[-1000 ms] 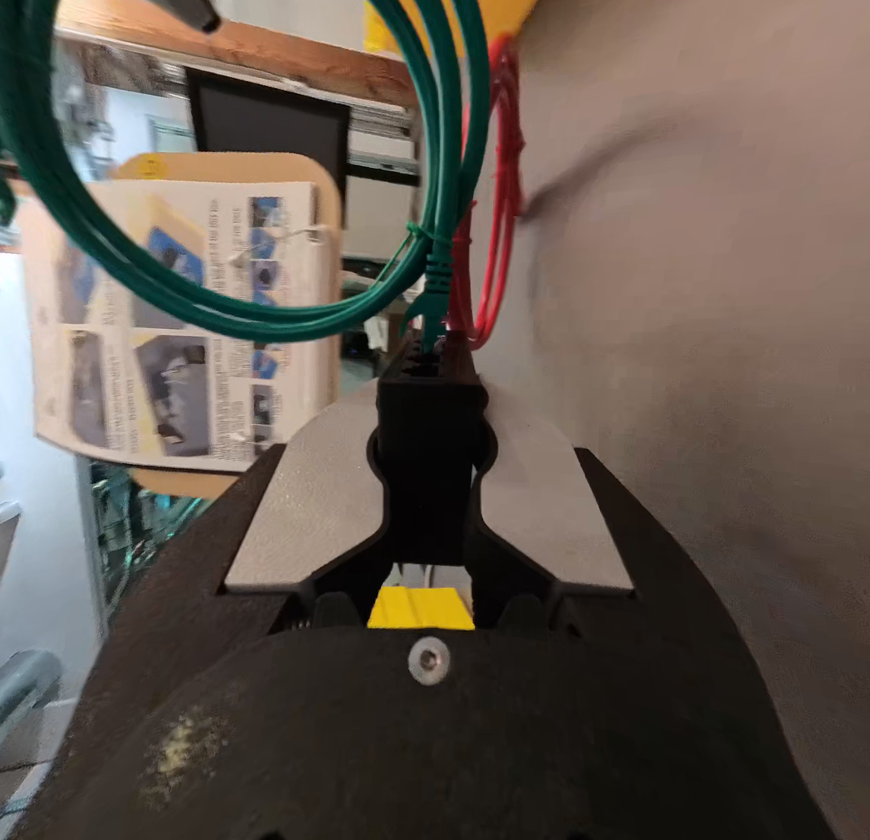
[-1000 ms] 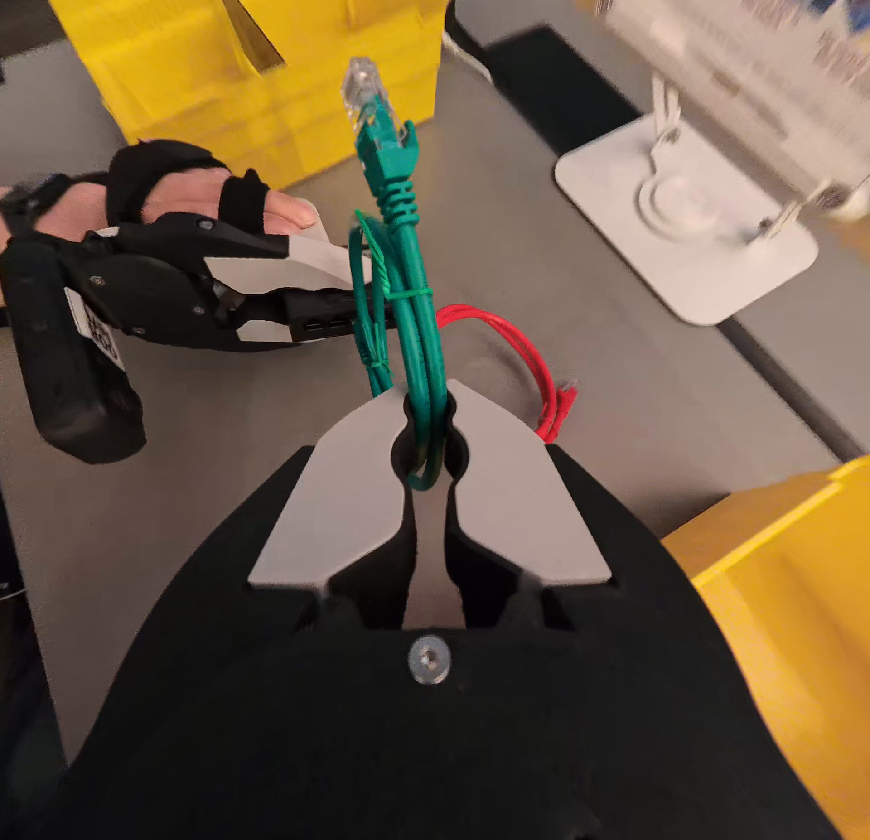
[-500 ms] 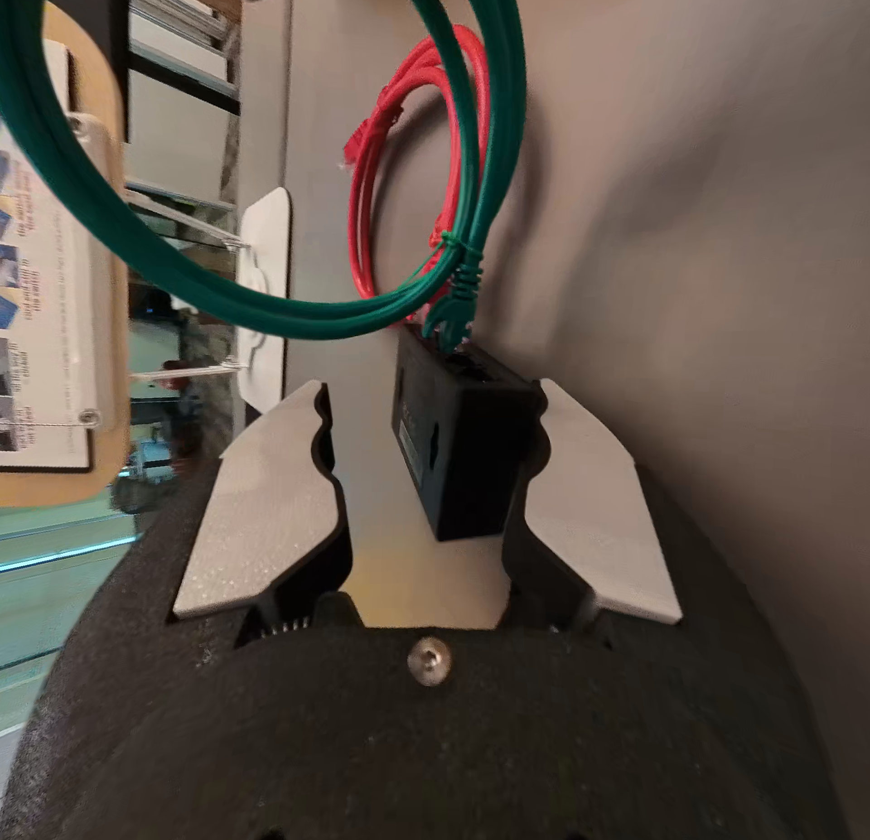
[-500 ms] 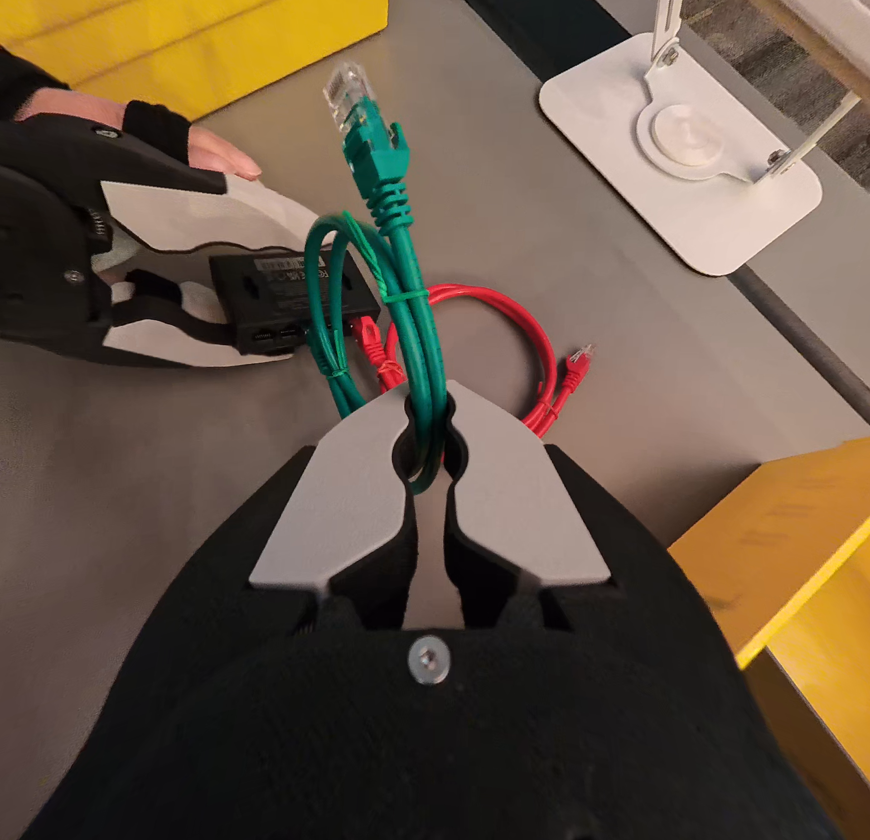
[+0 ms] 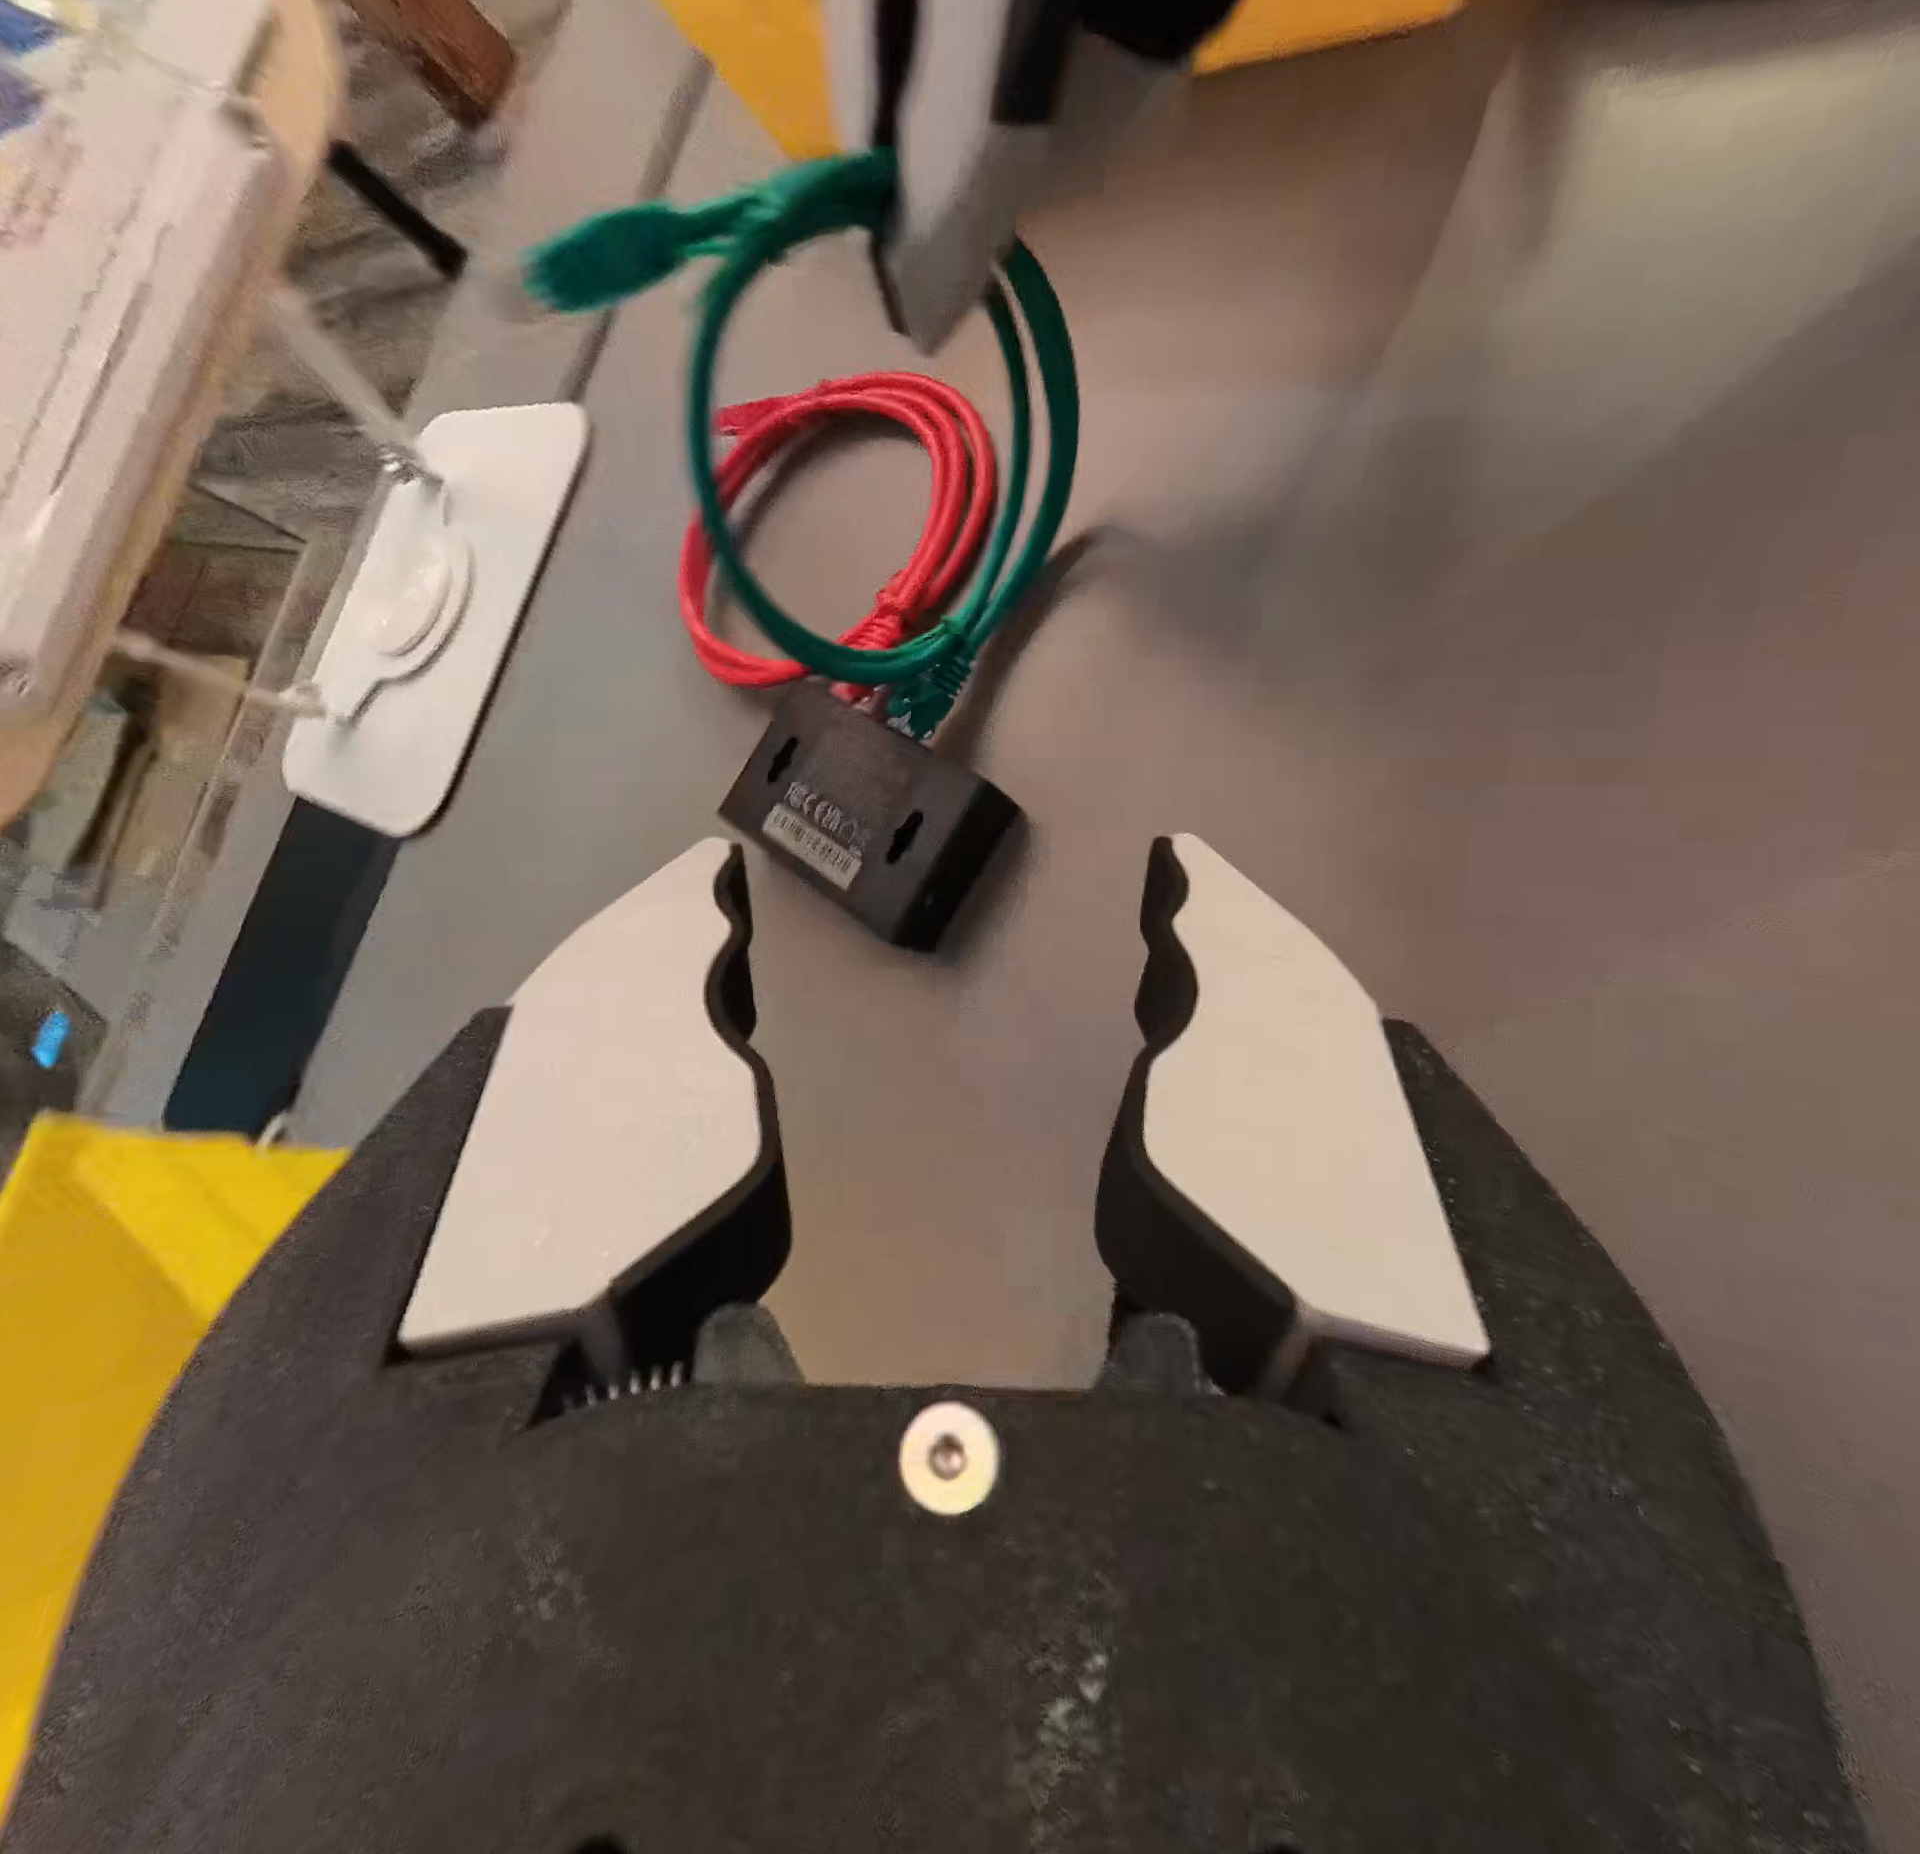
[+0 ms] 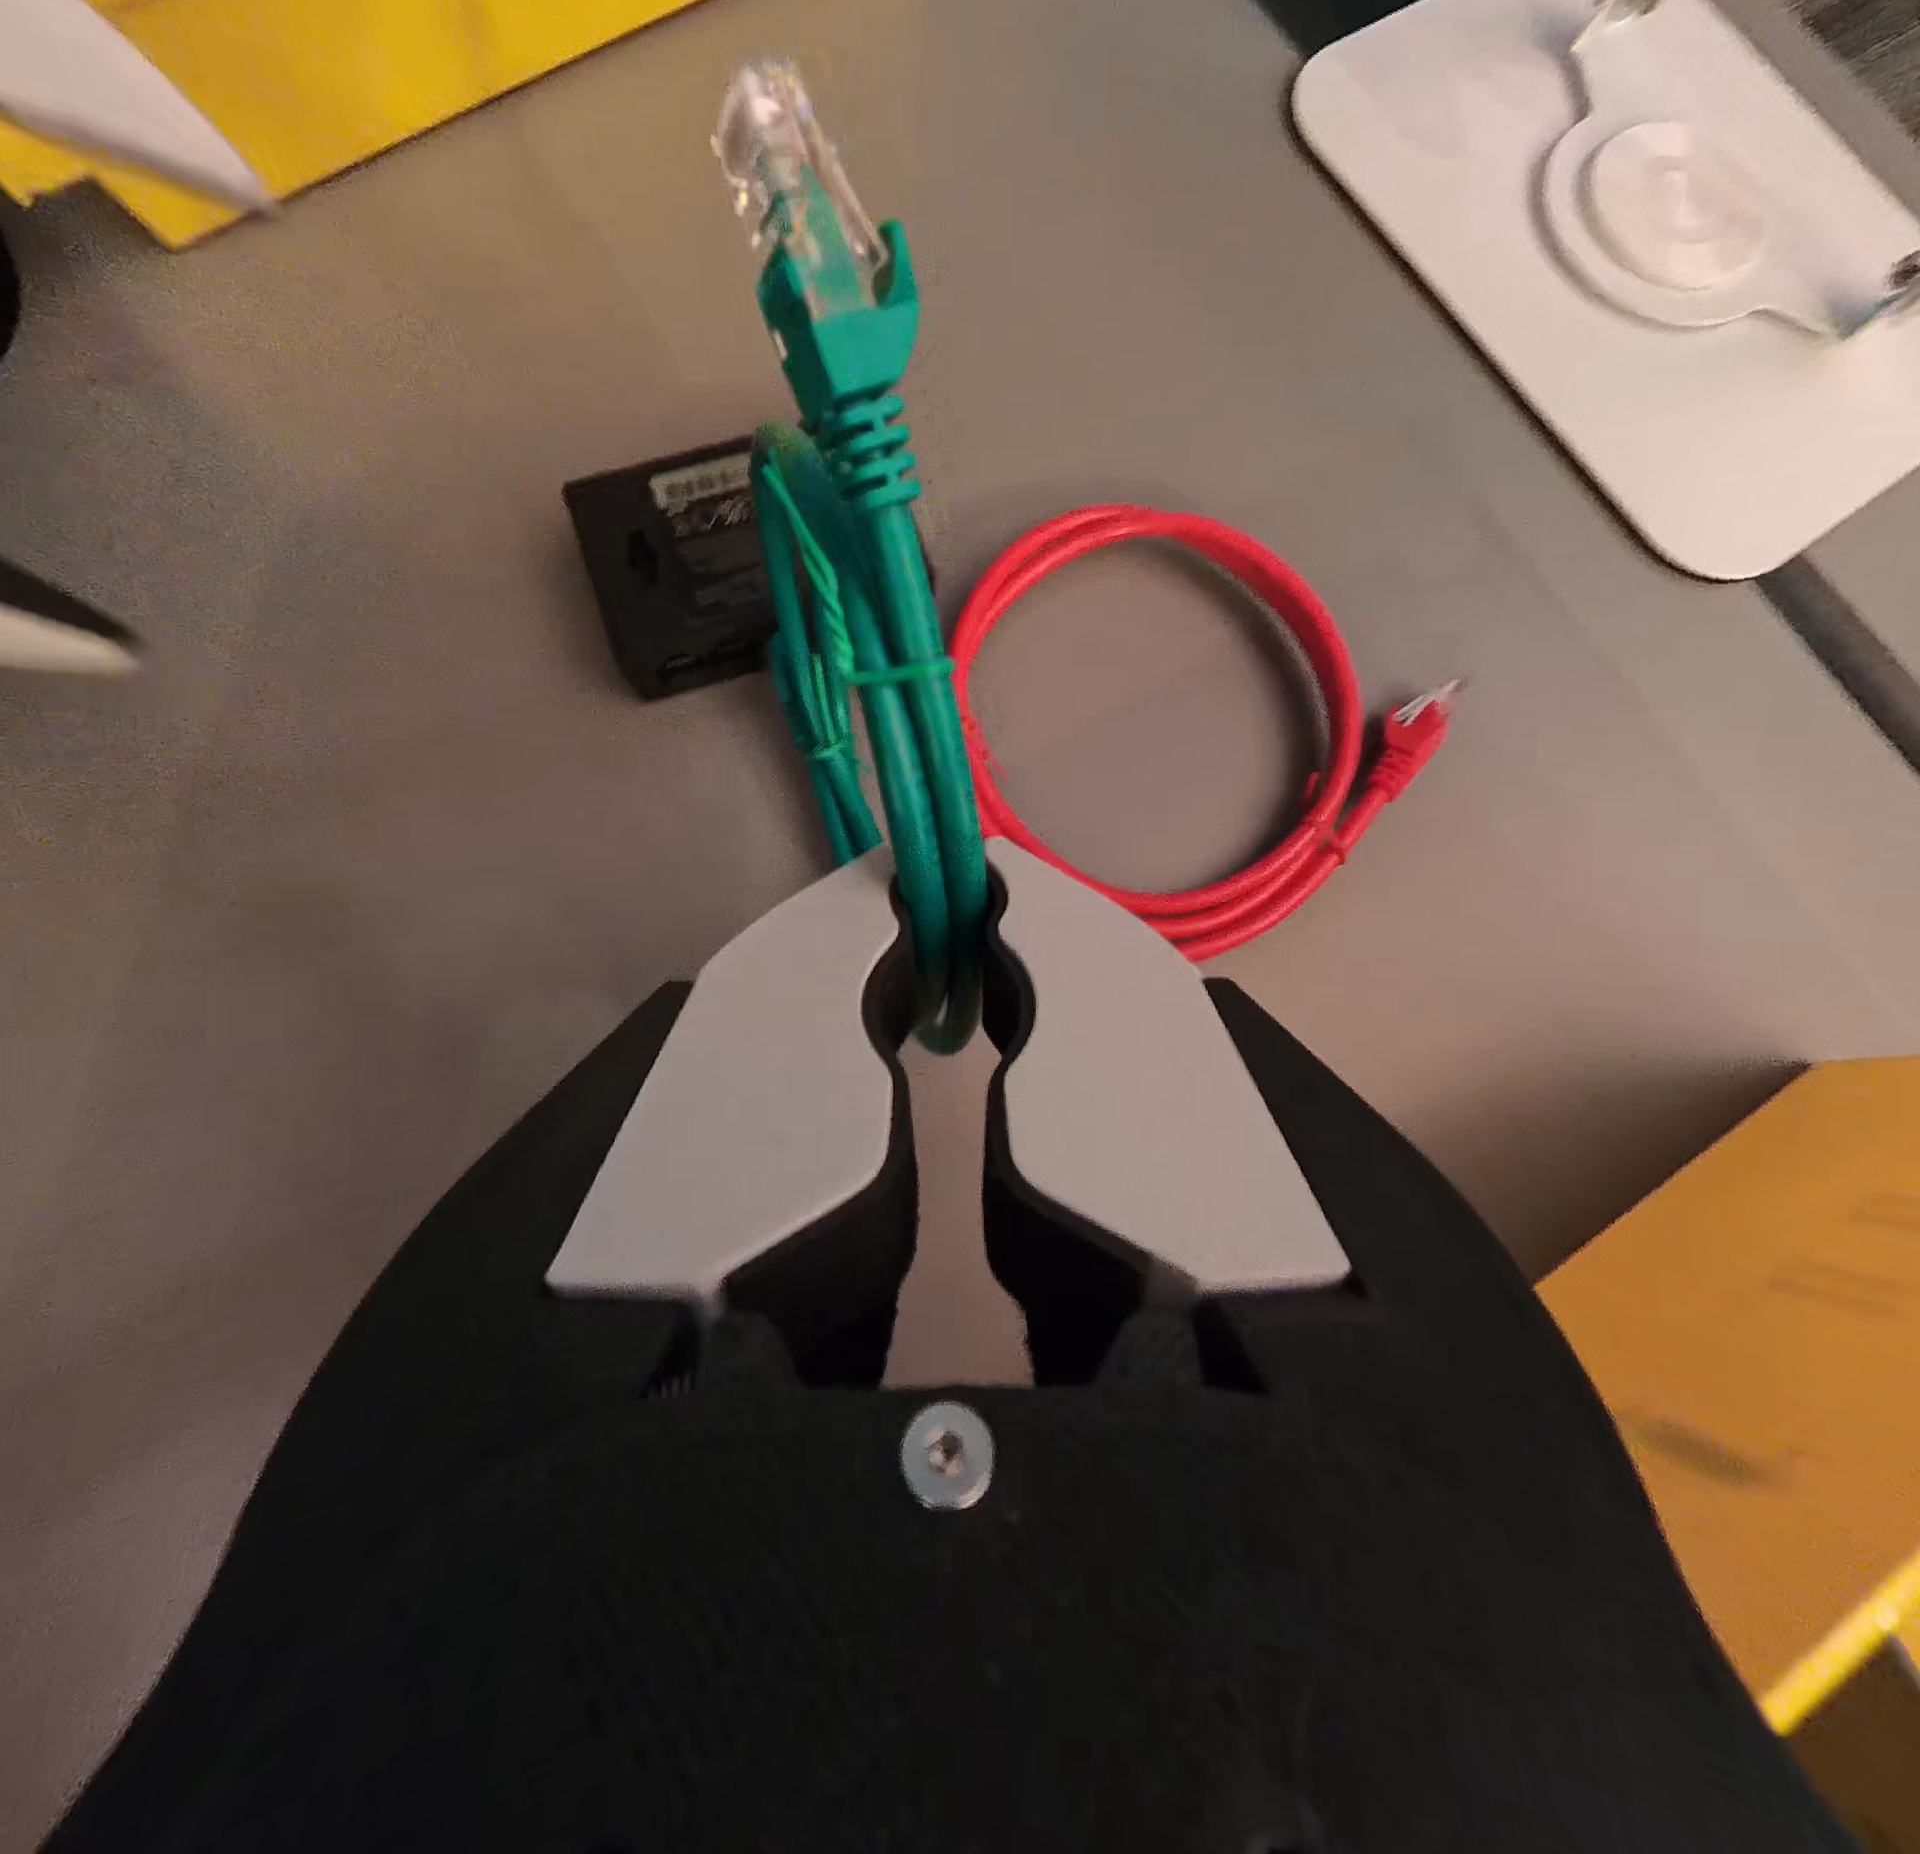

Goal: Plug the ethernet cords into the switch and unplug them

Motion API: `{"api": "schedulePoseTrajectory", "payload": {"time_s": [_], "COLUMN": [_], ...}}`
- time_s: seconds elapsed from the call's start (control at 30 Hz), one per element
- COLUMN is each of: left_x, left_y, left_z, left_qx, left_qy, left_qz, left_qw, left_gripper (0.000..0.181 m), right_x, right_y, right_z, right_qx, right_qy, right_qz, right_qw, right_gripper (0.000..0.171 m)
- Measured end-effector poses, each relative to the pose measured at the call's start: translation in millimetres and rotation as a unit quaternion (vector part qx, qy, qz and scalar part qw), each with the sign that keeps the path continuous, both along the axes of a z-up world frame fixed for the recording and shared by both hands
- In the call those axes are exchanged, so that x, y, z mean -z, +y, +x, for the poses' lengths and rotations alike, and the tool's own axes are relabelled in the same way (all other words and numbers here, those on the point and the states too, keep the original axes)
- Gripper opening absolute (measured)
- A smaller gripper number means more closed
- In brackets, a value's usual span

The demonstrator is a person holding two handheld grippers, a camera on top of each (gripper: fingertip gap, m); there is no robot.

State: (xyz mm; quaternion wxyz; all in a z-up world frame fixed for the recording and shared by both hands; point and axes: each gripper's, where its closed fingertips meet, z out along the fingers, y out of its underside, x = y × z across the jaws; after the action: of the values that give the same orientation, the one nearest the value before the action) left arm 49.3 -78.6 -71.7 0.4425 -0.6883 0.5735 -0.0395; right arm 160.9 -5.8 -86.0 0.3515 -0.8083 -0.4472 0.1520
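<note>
Released from the now-spread left gripper [image 5: 945, 952], the switch [image 5: 871, 828] lies on the table [image 5: 1455, 661] while the right gripper [image 6: 948, 895] pinches the green cord [image 6: 914, 724].

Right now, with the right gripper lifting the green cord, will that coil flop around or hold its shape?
Probably mostly holds: the green cord is bound by thin ties into a loop. It likely swings, hanging from the right gripper. One end seems plugged into the switch, so lifting may drag that small box.
</note>
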Motion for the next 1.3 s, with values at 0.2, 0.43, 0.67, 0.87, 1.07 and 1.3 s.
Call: {"api": "schedulePoseTrajectory", "payload": {"time_s": [0.2, 0.43, 0.67, 0.87, 1.07, 1.3], "left_x": [-51.0, -31.3, 44.9, 69.4, 77.0, 78.1], "left_y": [-8.7, 13.9, 32.0, 48.5, 51.3, 48.8], "left_z": [-122.7, -217.8, -204.0, -210.2, -211.7, -210.6], "left_qx": [-0.137, -0.212, -0.230, -0.261, -0.291, -0.308], "left_qy": [-0.061, -0.050, 0.085, 0.148, 0.143, 0.112], "left_qz": [-0.019, -0.162, -0.282, -0.292, -0.289, -0.319], "left_qw": [0.989, 0.963, 0.927, 0.908, 0.901, 0.889], "left_gripper": [0.058, 0.037, 0.037, 0.038, 0.032, 0.026], "right_x": [-38.4, -142.6, -132.2, -126.3, -124.5, -120.6], "right_y": [-15.0, -35.0, -30.9, -28.8, -27.3, -26.1], "right_z": [-17.3, -20.5, -25.1, -24.9, -23.2, -24.2], "right_qx": [-0.061, -0.085, -0.092, -0.091, -0.091, -0.092], "right_qy": [0.087, 0.308, 0.356, 0.335, 0.334, 0.331], "right_qz": [0.042, 0.190, 0.120, 0.125, 0.119, 0.113], "right_qw": [0.994, 0.928, 0.922, 0.929, 0.930, 0.932], "right_gripper": [0.027, 0.026, 0.026, 0.026, 0.023, 0.022]}}
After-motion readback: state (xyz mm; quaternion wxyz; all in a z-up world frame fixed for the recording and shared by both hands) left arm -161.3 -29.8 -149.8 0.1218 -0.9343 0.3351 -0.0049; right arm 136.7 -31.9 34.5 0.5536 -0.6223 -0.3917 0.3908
